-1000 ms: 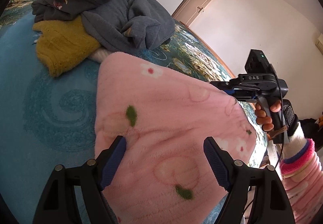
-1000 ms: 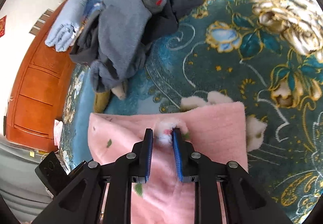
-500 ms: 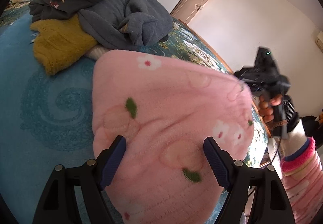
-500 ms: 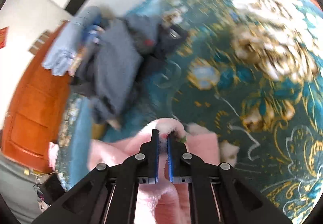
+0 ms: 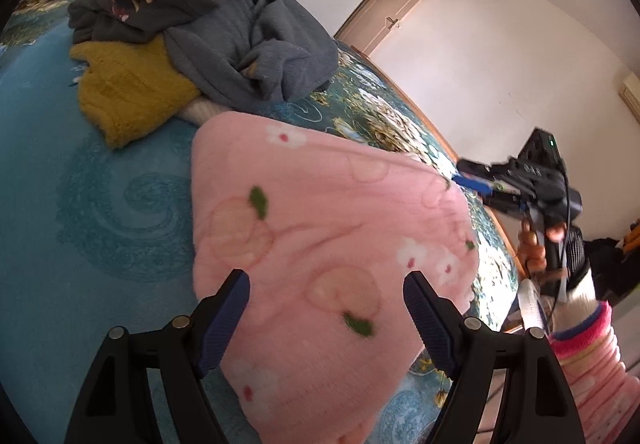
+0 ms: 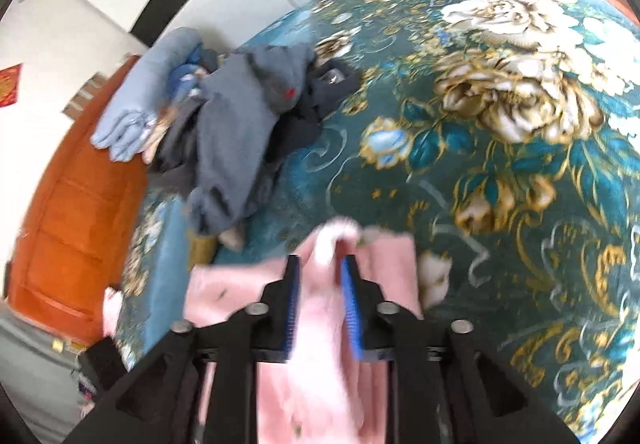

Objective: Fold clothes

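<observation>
On the bed [image 6: 500, 148], the right gripper [image 6: 320, 296] fingers pinch the pink fleece garment [image 5: 320, 244]; left gripper [image 5: 326, 304] fingers spread wide above it.

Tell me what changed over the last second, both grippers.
The right gripper pinched a fold of the pink fleece garment, lifted it, and its jaws have now parted somewhat, the fold still between them. The left gripper stayed wide open over the garment; the grey pile stayed put.
</observation>
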Demonstrator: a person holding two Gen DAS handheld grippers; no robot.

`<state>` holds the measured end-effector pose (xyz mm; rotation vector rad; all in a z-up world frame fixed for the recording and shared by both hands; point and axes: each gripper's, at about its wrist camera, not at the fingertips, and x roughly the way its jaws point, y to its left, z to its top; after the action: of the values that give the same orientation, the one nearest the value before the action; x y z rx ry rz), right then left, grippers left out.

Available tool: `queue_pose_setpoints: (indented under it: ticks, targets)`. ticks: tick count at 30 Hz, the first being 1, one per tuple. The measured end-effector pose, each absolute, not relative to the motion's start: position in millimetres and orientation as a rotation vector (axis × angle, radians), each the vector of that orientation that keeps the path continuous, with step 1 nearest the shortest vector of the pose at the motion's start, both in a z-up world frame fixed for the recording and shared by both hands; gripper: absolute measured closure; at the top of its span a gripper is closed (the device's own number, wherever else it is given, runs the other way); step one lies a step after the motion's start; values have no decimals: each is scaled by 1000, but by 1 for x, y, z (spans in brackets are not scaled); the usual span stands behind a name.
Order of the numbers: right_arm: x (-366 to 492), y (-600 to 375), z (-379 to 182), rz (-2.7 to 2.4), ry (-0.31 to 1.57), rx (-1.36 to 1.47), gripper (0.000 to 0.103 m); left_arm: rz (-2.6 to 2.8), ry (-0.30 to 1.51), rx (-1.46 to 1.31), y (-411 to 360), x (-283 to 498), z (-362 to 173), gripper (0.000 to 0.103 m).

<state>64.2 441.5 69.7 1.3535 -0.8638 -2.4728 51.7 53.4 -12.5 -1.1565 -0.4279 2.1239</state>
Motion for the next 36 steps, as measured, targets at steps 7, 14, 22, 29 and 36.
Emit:
queue_pose_setpoints:
  ticks: [7,14,22,29,36]
  targets:
    - [84,414,54,-2452,-820,1350,92,2128,-408,-1178,56,62,-16,21]
    - [75,405,93,-2560,-692,1182,94,2128,-402,-1193,54,65,-21,21]
    - [69,437,20,-2516,-928,1352,92,2120,-405,-1189,52,66,-19,21]
    - [87,422,79,-2684,-698,1236,81,2138,-357,-1123,64,56,3,21]
    - [113,390,57,-2657,-582,1270,71,2100,-286,-1153,97,49,-2,21]
